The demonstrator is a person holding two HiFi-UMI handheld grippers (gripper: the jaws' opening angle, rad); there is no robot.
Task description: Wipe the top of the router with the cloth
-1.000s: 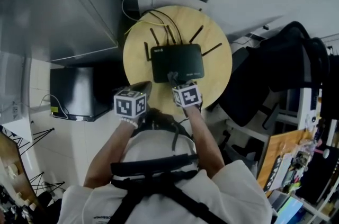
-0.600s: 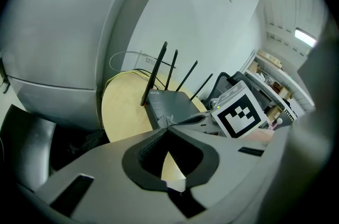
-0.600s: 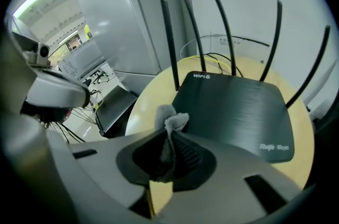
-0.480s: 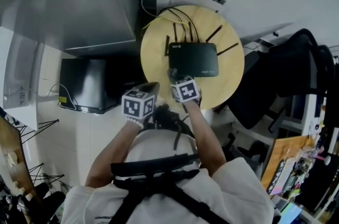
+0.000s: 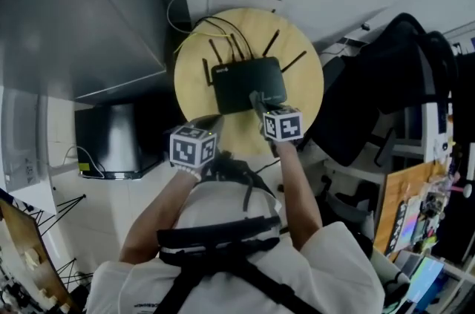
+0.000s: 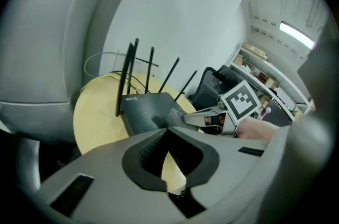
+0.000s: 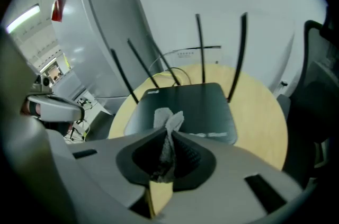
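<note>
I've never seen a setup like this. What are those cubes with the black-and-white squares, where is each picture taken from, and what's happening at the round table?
There is no robot here. A person holds a two-jaw tool in each hand, and the patterned cubes are parts of those tools. The head view comes from a camera on the person's head, looking down. The other two cameras ride on the tools and look along their jaws. On the round wooden table lies a black router with antennas. The right gripper is shut on a grey cloth, over the router's near part. The left gripper is shut and empty, at the table's near edge.
</note>
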